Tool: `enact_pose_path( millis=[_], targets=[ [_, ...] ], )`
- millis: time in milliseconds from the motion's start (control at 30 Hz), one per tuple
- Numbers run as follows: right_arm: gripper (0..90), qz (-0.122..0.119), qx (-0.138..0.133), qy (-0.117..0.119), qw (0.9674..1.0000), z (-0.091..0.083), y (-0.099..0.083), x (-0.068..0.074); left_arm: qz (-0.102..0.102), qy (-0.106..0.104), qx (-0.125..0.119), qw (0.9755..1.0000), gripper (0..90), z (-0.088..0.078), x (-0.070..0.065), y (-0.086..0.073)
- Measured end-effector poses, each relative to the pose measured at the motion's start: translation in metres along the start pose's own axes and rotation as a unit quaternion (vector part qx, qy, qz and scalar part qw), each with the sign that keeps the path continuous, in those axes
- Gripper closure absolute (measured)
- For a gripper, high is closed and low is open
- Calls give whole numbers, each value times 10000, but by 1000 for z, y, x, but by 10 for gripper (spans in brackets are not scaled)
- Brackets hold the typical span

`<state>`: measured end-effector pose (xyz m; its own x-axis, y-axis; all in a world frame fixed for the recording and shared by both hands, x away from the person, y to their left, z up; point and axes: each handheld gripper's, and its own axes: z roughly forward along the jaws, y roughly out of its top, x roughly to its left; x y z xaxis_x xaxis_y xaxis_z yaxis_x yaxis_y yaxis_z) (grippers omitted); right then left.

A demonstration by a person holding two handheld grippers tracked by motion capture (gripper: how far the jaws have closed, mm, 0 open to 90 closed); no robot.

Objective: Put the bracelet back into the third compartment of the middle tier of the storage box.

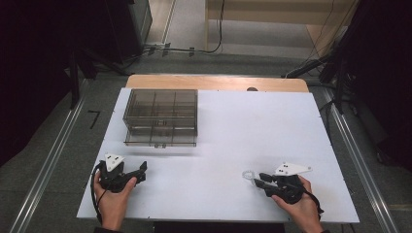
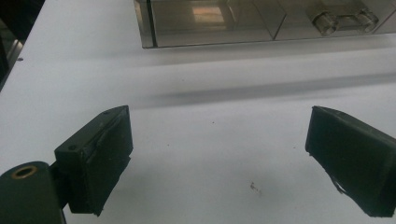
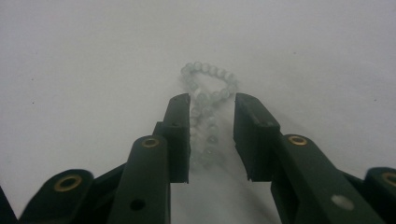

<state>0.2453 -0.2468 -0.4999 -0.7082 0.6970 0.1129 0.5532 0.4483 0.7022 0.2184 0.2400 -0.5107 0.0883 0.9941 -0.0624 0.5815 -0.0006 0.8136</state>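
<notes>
A small bracelet of pale translucent beads [image 3: 208,100] lies twisted on the white table, also seen near the front right as the bead bracelet [image 1: 248,174]. My right gripper [image 3: 212,105] is open, its two jaws on either side of the bracelet's near loop, a narrow gap left around the beads. From above, the right gripper [image 1: 258,181] points left at the beads. My left gripper [image 1: 141,171] rests at the front left, jaws wide apart and empty. A smoky clear compartment box [image 1: 161,117] stands at the back left; its front wall [image 2: 261,23] is ahead of the left gripper [image 2: 217,154].
The white table sheet [image 1: 243,126] lies on a wooden top. Dark stands and cables flank the table on both sides. The box's latches [image 2: 343,21] face the left gripper.
</notes>
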Motion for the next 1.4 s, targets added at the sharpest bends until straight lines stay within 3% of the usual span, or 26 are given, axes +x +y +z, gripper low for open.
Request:
enact_pose_path(
  millis=[167,367,733,1400],
  targets=[
    [768,-30,90,75,9999,1,0,1,-7,4,3,10000,74,0,0,0],
    [822,-66,116,53,9999,1,0,1,2,-3,1,10000,73,0,0,0],
    [836,-138,63,-47,9999,-1,2,3,-1,-3,-5,10000,73,0,0,0],
    [838,-145,-364,-188,9991,-15,14,4,1,16,-4,10000,74,0,0,0]
  ],
)
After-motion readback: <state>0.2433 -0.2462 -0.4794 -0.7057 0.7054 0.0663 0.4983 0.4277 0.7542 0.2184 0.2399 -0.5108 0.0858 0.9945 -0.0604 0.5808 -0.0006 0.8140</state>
